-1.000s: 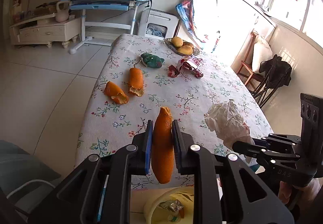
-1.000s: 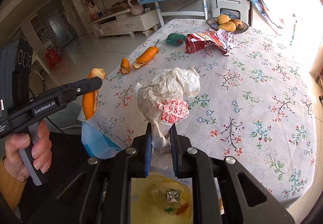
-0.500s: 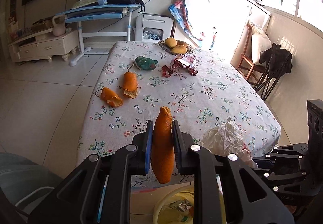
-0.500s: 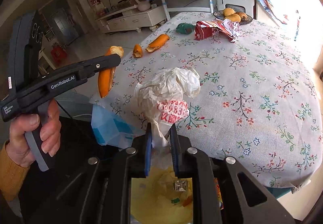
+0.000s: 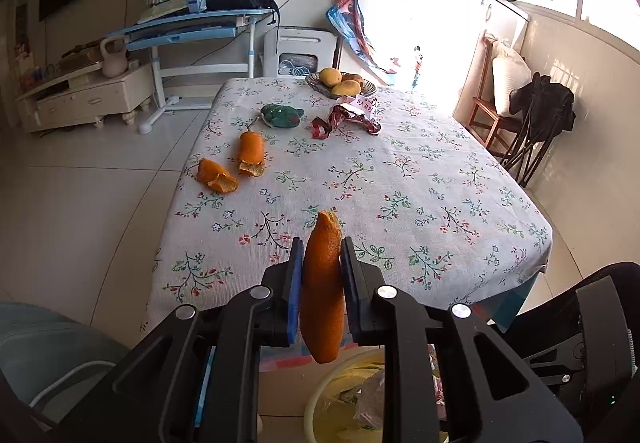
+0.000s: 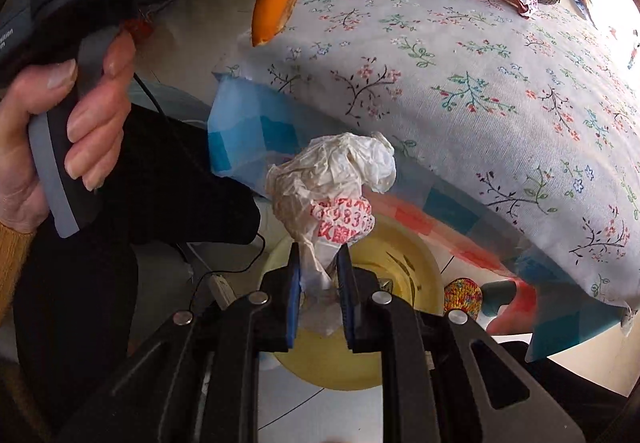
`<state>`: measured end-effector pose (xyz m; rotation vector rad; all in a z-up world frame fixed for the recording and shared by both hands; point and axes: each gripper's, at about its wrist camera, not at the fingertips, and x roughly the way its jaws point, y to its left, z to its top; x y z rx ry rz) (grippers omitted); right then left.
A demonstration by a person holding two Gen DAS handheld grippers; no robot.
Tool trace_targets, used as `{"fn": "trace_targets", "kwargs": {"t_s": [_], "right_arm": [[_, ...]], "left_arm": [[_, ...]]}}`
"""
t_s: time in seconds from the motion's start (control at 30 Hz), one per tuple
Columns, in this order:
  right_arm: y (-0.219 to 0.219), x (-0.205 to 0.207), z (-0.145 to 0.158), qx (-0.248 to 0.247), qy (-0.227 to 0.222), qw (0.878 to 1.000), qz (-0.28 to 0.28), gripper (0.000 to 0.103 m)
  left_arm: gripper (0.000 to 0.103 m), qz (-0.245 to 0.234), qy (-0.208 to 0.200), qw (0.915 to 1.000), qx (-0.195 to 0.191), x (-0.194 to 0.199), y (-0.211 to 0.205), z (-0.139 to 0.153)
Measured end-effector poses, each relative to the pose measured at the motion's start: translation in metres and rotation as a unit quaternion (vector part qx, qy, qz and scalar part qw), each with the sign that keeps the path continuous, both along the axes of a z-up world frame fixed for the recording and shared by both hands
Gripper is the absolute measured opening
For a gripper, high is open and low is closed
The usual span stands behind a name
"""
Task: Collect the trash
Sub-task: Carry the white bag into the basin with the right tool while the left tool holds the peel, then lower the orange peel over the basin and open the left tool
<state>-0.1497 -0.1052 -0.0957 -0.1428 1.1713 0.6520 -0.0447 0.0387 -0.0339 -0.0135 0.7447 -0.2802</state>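
Floral cloth covers the bench (image 5: 400,179) in a tiled living room; left hand-held gripper (image 5: 322,279) clamps an upright orange peel (image 5: 322,283), right hand-held gripper (image 6: 319,283) pinches crumpled paper (image 6: 332,183) over a yellow bin (image 6: 400,255).

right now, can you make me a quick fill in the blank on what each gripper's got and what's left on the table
1. The left gripper is shut on a piece of orange ____.
2. The right gripper holds a crumpled white bag above the ____ bin.
3. ____ orange peel pieces lie on the floral tablecloth.
4. Beside the green wrapper lies a crumpled ____ wrapper.

Missing words: peel; yellow; two; red
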Motion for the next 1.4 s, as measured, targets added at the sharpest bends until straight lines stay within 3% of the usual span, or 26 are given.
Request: {"fn": "trace_targets", "kwargs": {"t_s": [0.23, 0.33, 0.43, 0.67, 0.87, 0.97, 1.03, 1.1, 1.2, 1.4], "right_arm": [[0.01, -0.01, -0.021, -0.045, 0.028, 0.998, 0.029, 0.021], [0.005, -0.01, -0.024, -0.049, 0.033, 0.998, 0.023, 0.036], [0.0, -0.01, -0.02, -0.047, 0.028, 0.998, 0.012, 0.04], [-0.033, -0.001, 0.016, -0.002, -0.04, 0.995, -0.094, 0.056], [-0.077, 0.007, 0.045, 0.07, -0.085, 0.974, -0.198, 0.063], [-0.093, 0.008, 0.05, 0.105, -0.088, 0.963, -0.233, 0.063], [-0.101, 0.009, 0.05, 0.12, -0.089, 0.956, -0.251, 0.064], [-0.105, 0.008, 0.052, 0.133, -0.088, 0.951, -0.266, 0.064], [-0.111, 0.007, 0.053, 0.145, -0.088, 0.945, -0.281, 0.066], [-0.113, 0.003, 0.056, 0.151, -0.094, 0.94, -0.29, 0.067]], "left_arm": [[0.018, -0.016, 0.015, 0.9997, 0.008, -0.025, -0.01, -0.014], [0.018, -0.023, 0.024, 0.9994, 0.012, -0.035, -0.014, -0.021], [0.018, -0.031, 0.033, 0.9988, 0.018, -0.044, -0.019, -0.028], [0.018, -0.052, 0.058, 0.9967, 0.025, -0.058, -0.028, -0.04], [0.018, -0.09, 0.093, 0.9905, 0.046, -0.075, -0.047, -0.057], [0.019, -0.133, 0.133, 0.9801, 0.062, -0.083, -0.061, -0.073], [0.021, -0.146, 0.141, 0.9744, 0.096, -0.091, -0.072, -0.081], [0.032, -0.156, 0.132, 0.9714, 0.121, -0.097, -0.079, -0.083], [0.048, -0.147, 0.109, 0.9754, 0.122, -0.102, -0.077, -0.074], [0.061, -0.108, 0.062, 0.9852, 0.118, -0.103, -0.065, -0.055]]}}
